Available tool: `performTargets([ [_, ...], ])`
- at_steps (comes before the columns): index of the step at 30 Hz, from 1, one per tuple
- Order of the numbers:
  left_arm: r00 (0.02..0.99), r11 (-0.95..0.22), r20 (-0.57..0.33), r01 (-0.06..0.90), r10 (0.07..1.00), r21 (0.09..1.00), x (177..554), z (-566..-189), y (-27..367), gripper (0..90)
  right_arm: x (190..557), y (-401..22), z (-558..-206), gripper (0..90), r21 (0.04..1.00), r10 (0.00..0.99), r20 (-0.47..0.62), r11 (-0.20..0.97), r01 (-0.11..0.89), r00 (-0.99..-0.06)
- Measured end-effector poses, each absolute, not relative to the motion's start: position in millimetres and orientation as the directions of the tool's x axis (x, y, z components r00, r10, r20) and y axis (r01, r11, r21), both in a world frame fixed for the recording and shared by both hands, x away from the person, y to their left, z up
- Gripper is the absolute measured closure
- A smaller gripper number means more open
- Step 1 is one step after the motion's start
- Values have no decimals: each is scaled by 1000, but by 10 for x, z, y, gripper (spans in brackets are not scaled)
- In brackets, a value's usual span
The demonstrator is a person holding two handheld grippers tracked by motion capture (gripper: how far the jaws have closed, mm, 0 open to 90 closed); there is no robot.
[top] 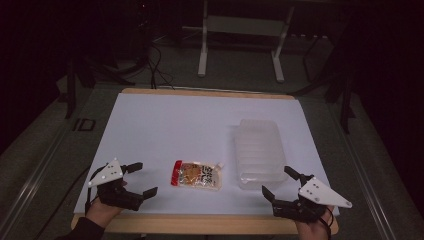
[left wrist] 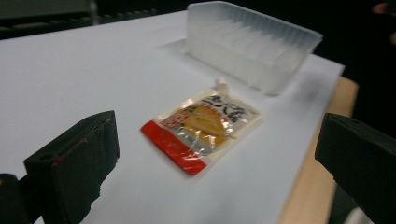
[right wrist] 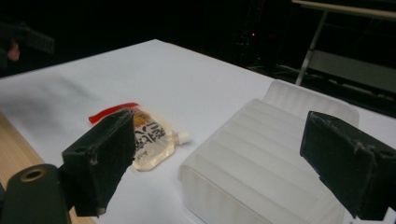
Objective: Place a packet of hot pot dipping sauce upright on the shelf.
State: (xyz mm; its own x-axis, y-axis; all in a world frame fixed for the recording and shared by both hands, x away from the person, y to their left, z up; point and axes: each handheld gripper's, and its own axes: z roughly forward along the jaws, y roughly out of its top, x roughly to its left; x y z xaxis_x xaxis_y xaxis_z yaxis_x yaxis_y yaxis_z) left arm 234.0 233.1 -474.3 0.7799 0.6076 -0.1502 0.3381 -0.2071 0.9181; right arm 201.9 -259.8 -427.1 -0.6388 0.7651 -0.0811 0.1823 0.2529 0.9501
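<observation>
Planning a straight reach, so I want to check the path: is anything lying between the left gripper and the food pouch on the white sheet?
Nothing visible does. The left gripper, jaws open, sits left of the food pouch with bare white sheet between them. The ribbed plastic tray lies on the pouch's far side, nearer the right gripper.

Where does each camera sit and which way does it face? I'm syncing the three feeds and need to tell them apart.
High view: above the person's side, looking forward and down on the table; both hands, left gripper and right gripper show.
Left gripper view: rides the left gripper, facing the pouch; own jaws wide apart.
Right gripper view: rides the right gripper, facing the ribbed container; own jaws wide apart.
All three share pouch and container.
</observation>
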Motion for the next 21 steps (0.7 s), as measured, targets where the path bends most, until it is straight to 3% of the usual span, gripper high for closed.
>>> performTargets([
  [21,844,-323,-89,297,529,899,2872,-4689,2076,19,1954,-2522,-4247,104,961,739,-51,220,169,-672],
])
